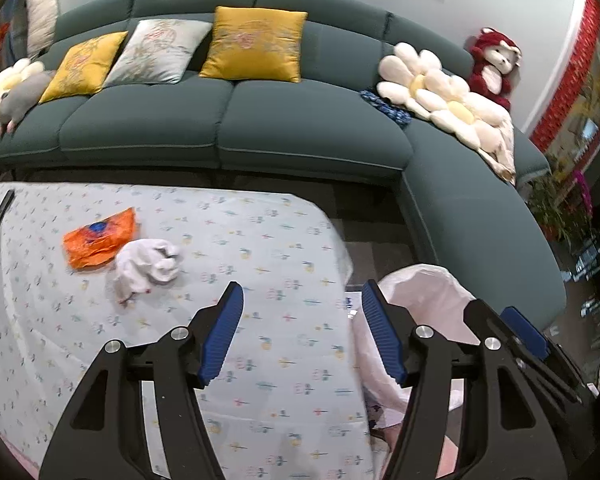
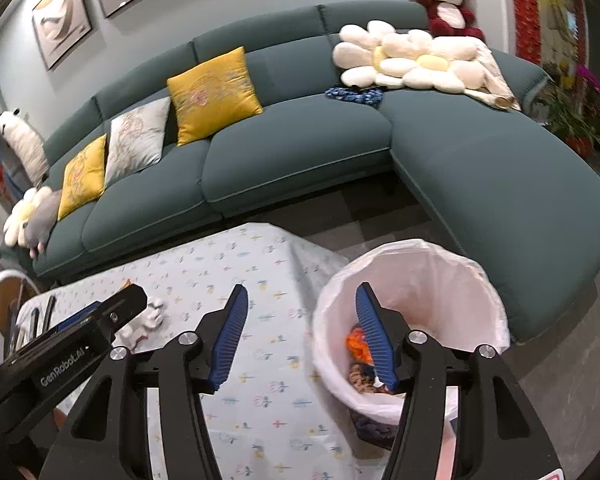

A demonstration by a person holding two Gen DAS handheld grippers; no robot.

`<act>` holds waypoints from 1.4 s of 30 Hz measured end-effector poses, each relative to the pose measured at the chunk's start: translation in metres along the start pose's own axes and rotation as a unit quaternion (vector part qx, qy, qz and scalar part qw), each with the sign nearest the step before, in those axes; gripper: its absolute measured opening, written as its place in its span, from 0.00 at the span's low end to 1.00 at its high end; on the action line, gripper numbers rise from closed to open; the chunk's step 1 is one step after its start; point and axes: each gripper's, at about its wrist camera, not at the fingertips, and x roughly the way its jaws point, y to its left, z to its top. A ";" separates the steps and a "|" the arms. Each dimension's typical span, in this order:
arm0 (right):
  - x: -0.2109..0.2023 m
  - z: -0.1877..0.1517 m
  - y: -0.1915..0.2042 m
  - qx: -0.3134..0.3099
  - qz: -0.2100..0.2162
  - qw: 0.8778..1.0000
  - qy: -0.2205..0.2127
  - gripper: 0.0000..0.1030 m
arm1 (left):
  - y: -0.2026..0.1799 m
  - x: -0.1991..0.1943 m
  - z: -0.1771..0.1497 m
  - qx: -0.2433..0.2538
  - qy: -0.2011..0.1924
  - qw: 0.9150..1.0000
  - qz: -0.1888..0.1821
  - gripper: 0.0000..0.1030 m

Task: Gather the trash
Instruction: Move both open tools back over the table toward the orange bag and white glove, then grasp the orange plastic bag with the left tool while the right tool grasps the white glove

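Note:
An orange wrapper point(image 1: 99, 239) and a crumpled white tissue point(image 1: 146, 266) lie side by side on the patterned tablecloth point(image 1: 260, 248), ahead and left of my left gripper point(image 1: 302, 300), which is open and empty above the table's right part. My right gripper point(image 2: 300, 306) is open and empty, its right finger over the trash bin point(image 2: 414, 312) lined with a white bag; orange and brown trash point(image 2: 358, 346) lies inside. The tissue also shows in the right wrist view point(image 2: 150, 316), partly hidden by the left gripper's body. The bin's bag shows in the left wrist view point(image 1: 424, 292) beside the table.
A dark green corner sofa point(image 1: 300, 120) with yellow and white cushions, flower pillows and a red plush toy stands behind the table. Black remotes point(image 1: 0, 214) lie at the table's far left. Potted plants point(image 2: 572, 120) stand at the right.

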 end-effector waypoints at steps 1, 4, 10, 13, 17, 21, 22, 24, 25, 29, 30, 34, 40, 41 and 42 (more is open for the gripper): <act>0.001 0.000 0.005 -0.004 0.002 1.000 0.002 0.56 | 0.009 0.000 0.000 -0.007 0.000 1.000 0.003 0.57; 0.006 -0.004 0.025 -0.018 0.010 1.000 0.009 0.56 | 0.031 -0.001 0.000 -0.022 0.001 1.000 0.012 0.57; 0.016 -0.014 0.070 -0.049 0.028 0.998 0.024 0.56 | 0.084 -0.002 -0.002 -0.053 0.001 0.998 0.041 0.62; 0.025 -0.021 0.096 -0.063 0.038 0.997 0.034 0.56 | 0.116 -0.002 -0.002 -0.075 0.002 0.996 0.056 0.63; 0.038 -0.031 0.130 -0.087 0.049 0.994 0.050 0.56 | 0.155 -0.002 -0.004 -0.098 0.004 0.992 0.075 0.67; 0.055 -0.040 0.164 -0.110 0.057 0.990 0.066 0.58 | 0.195 0.001 -0.008 -0.115 0.009 0.989 0.097 0.71; 0.059 -0.041 0.171 -0.114 0.059 0.989 0.070 0.59 | 0.206 0.003 -0.009 -0.121 0.012 0.987 0.101 0.71; 0.069 -0.044 0.185 -0.122 0.061 0.988 0.077 0.60 | 0.231 0.008 -0.011 -0.138 0.021 0.984 0.107 0.76; 0.075 -0.046 0.194 -0.127 0.062 0.987 0.081 0.61 | 0.246 0.012 -0.012 -0.148 0.026 0.983 0.110 0.76; 0.105 -0.051 0.225 -0.136 0.067 0.983 0.101 0.62 | 0.290 0.026 -0.010 -0.184 0.041 0.976 0.110 0.80; 0.112 -0.052 0.231 -0.137 0.068 0.983 0.105 0.63 | 0.299 0.030 -0.009 -0.195 0.045 0.974 0.108 0.82; 0.149 -0.055 0.257 -0.145 0.062 0.980 0.125 0.63 | 0.329 0.054 0.000 -0.223 0.057 0.968 0.097 0.82; 0.200 -0.056 0.281 -0.144 0.048 0.977 0.151 0.63 | 0.343 0.096 0.023 -0.213 0.076 0.969 0.096 0.82; 0.208 -0.056 0.284 -0.145 0.045 0.976 0.155 0.63 | 0.344 0.104 0.027 -0.211 0.080 0.970 0.096 0.82; 0.213 -0.057 0.285 -0.146 0.044 0.976 0.158 0.63 | 0.346 0.111 0.029 -0.208 0.083 0.970 0.097 0.82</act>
